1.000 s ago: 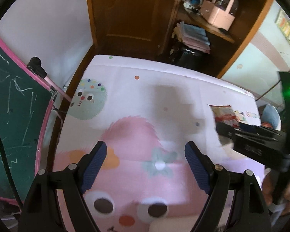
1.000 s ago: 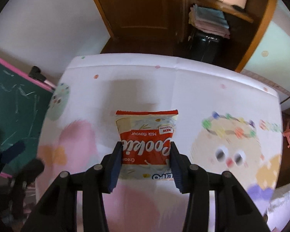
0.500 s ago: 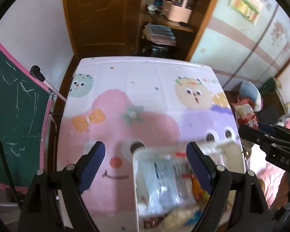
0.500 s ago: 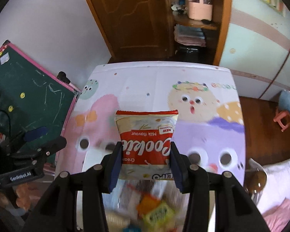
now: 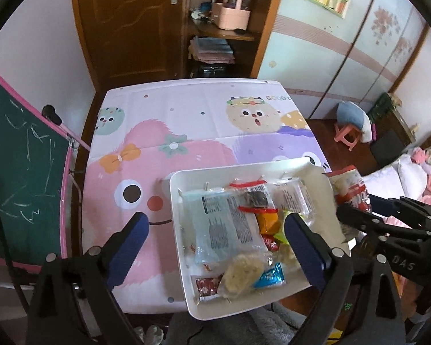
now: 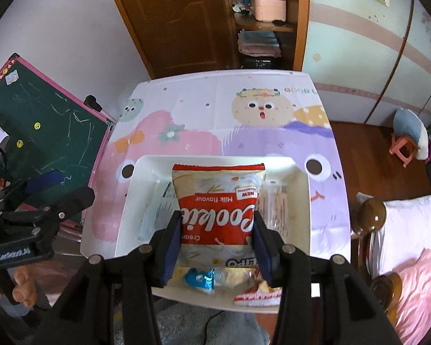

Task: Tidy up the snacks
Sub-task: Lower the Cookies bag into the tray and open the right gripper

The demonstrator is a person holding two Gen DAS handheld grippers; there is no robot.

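My right gripper (image 6: 217, 244) is shut on a red-and-white cookie packet (image 6: 218, 201) and holds it in the air above a white tray (image 6: 129, 201) at the near edge of the table. The tray (image 5: 176, 201) holds several wrapped snacks, among them a pale blue packet (image 5: 215, 218) and an orange one (image 5: 268, 221). In the left wrist view the same cookie packet (image 5: 349, 189) shows at the tray's right side in the right gripper (image 5: 359, 212). My left gripper (image 5: 215, 238) hovers above the tray's near-left part, its jaws opening, nothing pressed between them.
The table wears a cartoon-printed cloth (image 5: 186, 120). A green chalkboard with a pink frame (image 5: 17, 172) leans at the left. Behind the table stand a wooden door (image 5: 129, 23) and shelves (image 5: 224, 34). A bed (image 6: 411, 244) and a pink stool (image 6: 402, 143) are on the right.
Both grippers pulled back and up from the far part of the table; the white tray came into view beneath them. The right one kept the cookie packet. The left jaws stand wider.
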